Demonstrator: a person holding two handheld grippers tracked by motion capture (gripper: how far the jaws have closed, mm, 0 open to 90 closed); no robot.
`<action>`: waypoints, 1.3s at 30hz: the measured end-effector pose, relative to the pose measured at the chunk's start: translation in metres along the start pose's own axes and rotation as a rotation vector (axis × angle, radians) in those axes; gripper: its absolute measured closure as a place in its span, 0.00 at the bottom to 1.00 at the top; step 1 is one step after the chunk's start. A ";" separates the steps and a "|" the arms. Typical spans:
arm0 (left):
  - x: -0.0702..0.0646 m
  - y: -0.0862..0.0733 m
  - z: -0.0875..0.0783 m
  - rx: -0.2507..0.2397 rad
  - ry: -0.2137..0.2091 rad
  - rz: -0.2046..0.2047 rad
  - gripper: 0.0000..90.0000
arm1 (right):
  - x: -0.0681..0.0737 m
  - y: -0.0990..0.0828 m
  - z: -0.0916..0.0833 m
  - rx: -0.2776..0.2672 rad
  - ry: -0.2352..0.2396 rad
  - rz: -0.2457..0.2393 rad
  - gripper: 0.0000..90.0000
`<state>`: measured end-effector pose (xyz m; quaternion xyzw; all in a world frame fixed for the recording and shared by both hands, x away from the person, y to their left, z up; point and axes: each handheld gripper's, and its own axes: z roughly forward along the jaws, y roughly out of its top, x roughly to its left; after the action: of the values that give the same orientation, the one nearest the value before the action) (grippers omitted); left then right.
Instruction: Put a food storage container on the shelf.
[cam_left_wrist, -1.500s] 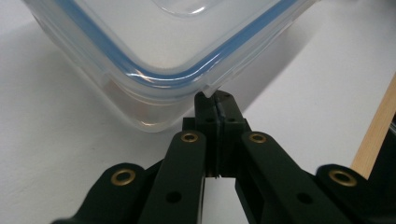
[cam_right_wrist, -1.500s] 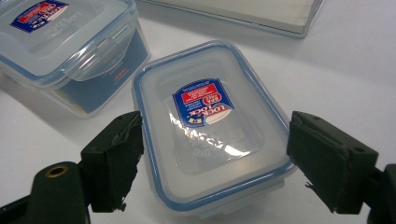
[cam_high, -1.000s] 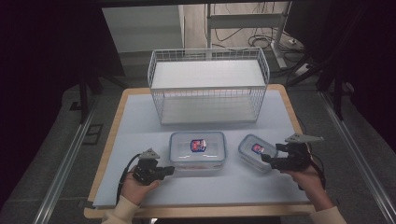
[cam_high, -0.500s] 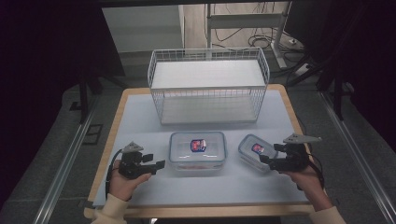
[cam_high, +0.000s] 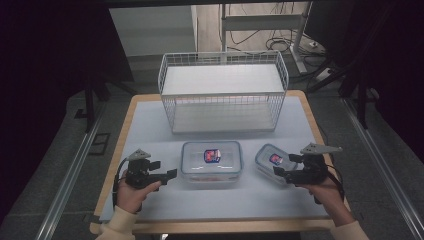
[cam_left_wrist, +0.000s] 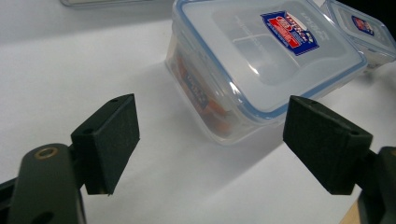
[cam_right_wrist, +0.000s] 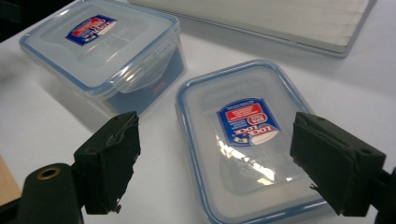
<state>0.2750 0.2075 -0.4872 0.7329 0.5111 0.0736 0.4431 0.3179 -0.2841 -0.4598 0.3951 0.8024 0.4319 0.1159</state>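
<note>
Two clear blue-rimmed plastic boxes (cam_high: 211, 161) (cam_high: 273, 160) sit mid-table; left tool (cam_high: 167, 175), just opened wide, and right tool (cam_high: 278, 173) are held empty. Slick lids could be knocked or slipped off.

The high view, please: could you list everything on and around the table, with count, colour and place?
large container: one, clear with blue-edged lid and red-blue label, front middle of the table.
small container: one, clear with a similar label, right of the large one.
wire basket: one, white, back middle of the table.
table: one, pale top with wooden edge.
cables: several, dark, on the floor behind the table.
left claw: one, black, jaws have just been opening, nothing between them, left of the large container.
right claw: one, black, jaws wide, at the small container.
</note>
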 end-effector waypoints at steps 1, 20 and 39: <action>0.000 0.001 0.000 -0.001 -0.001 0.000 0.20 | 0.001 0.002 0.000 0.001 0.014 0.017 0.18; 0.008 0.032 0.033 0.020 -0.067 -0.086 0.13 | 0.042 0.023 0.046 0.071 0.104 0.075 0.15; 0.021 0.029 0.053 0.070 -0.139 -0.143 0.14 | 0.053 0.047 0.117 0.224 0.118 0.256 0.16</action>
<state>0.3336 0.1917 -0.5049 0.7129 0.5322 -0.0272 0.4558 0.3703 -0.1599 -0.4849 0.4786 0.7939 0.3737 -0.0321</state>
